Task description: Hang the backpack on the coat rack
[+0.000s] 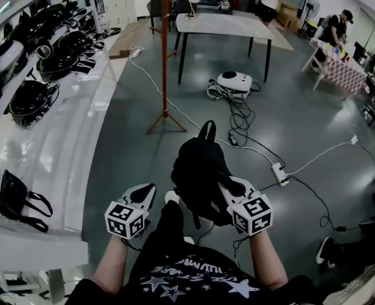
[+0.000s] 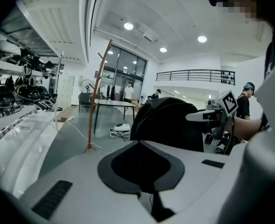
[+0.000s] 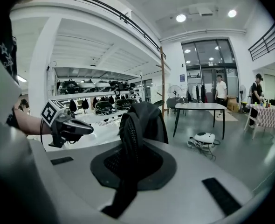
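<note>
1. Right tongs [image 3: 128, 146] are clenched on a black strap of the backpack [image 1: 197, 170], so the whole bag hangs from that one pinch at lower centre of the head view. A swing or a jerk could work the strap out of the pads and drop the bag to the floor.
2. Left tongs [image 1: 150, 188] are closed on nothing and sit just beside the bag at lower left. They give it no support, and I judge they would have to open before they could catch a slip.
3. White cables [image 1: 251, 145] and a power strip [image 1: 280, 173] lie on the floor right of centre. A dangling strap or a foot could snag on them.
4. Further off, the coat rack [image 1: 165, 56] stands at upper centre, well apart from the bag. It is a thin pole on a small splayed foot. Weight set on one side, or a knock from the bag, could tip it.
5. Its hooks are cut off by the top edge of the head view, so the lift must go high, where a one-strap hold is least steady.
</note>
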Tool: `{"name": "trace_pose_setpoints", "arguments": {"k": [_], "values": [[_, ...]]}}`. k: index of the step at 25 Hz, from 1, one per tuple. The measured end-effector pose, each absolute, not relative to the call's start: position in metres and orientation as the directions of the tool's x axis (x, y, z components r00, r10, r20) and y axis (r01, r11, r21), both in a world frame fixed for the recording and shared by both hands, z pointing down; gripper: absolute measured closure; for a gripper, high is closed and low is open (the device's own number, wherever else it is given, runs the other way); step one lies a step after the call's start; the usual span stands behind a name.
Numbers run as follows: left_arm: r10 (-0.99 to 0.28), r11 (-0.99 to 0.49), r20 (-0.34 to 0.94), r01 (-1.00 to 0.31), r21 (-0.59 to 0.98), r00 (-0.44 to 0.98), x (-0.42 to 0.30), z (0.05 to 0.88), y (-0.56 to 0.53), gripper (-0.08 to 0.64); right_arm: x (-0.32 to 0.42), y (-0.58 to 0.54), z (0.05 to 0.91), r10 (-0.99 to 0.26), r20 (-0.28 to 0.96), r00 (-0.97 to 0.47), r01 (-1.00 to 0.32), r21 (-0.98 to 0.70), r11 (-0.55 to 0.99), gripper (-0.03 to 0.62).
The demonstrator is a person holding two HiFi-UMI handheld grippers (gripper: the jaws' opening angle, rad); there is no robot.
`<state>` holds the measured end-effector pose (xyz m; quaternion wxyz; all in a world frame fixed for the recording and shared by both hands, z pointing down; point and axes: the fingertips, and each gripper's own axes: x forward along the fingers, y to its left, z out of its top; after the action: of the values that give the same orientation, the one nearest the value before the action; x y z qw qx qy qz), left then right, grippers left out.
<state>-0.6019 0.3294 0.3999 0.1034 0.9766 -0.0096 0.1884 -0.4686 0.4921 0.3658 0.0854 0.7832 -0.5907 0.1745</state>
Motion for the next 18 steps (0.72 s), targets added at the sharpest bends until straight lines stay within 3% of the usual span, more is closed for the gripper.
{"name": "trace_pose_setpoints", "arguments": {"k": [7, 18], "values": [[0.043, -0.976, 0.356, -0.036, 0.214, 0.934, -0.545, 0.408, 0.296, 0.538, -0.42, 0.47, 0.373, -0.88, 0.386, 0.276, -0.941, -0.077, -0.329, 0.574], [0.043, -0.977, 0.3, -0.023, 0.212, 0.953, -0.396, 0.412, 0.177, 0.538, -0.293, 0.361, 0.379, -0.861, 0.422, 0.284, -0.938, -0.065, -0.341, 0.574]]}}
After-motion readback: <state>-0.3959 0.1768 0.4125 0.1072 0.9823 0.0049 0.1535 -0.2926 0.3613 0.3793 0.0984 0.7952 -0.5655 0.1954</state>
